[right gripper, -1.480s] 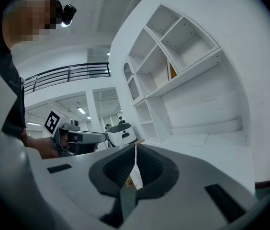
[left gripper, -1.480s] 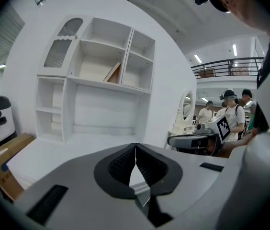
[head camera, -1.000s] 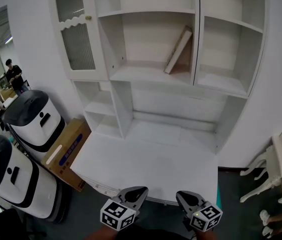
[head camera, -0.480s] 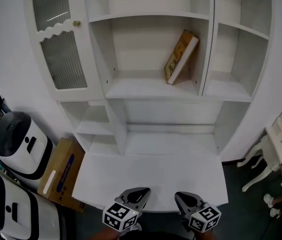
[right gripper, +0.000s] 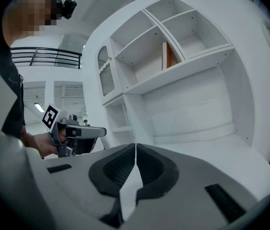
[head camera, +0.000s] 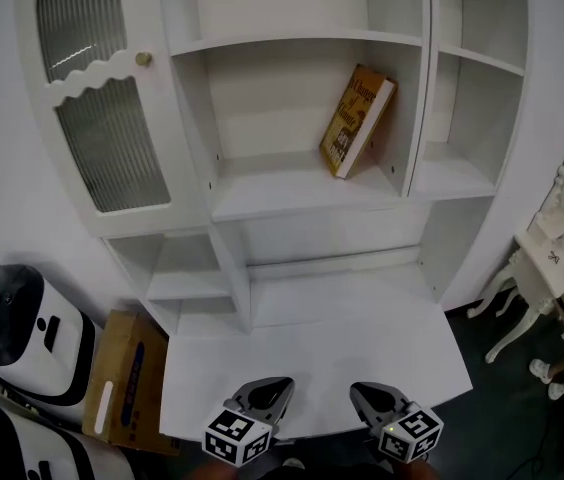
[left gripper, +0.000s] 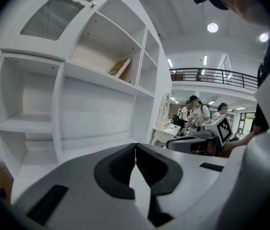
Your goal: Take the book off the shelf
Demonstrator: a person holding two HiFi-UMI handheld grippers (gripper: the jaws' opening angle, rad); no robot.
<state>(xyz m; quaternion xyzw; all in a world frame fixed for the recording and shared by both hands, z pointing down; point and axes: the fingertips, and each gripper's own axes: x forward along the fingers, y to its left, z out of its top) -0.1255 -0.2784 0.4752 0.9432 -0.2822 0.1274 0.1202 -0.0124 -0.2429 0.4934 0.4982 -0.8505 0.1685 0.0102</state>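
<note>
A tan book leans tilted against the right wall of the middle cubby of the white shelf unit. It also shows small in the left gripper view as the book and edge-on in the right gripper view as the book. My left gripper and right gripper hang low at the near edge of the white desk surface, far below the book. Both are shut, jaw tips touching, with nothing between them: left gripper, right gripper.
A cabinet door with ribbed glass stands left of the cubby. Open side shelves sit under it. A cardboard box and white robot bodies are on the floor at left. A small white table is at right.
The head view has swung so the shelf and book sit more central and larger. Both grippers stay low at the desk's near edge, shut as before.
</note>
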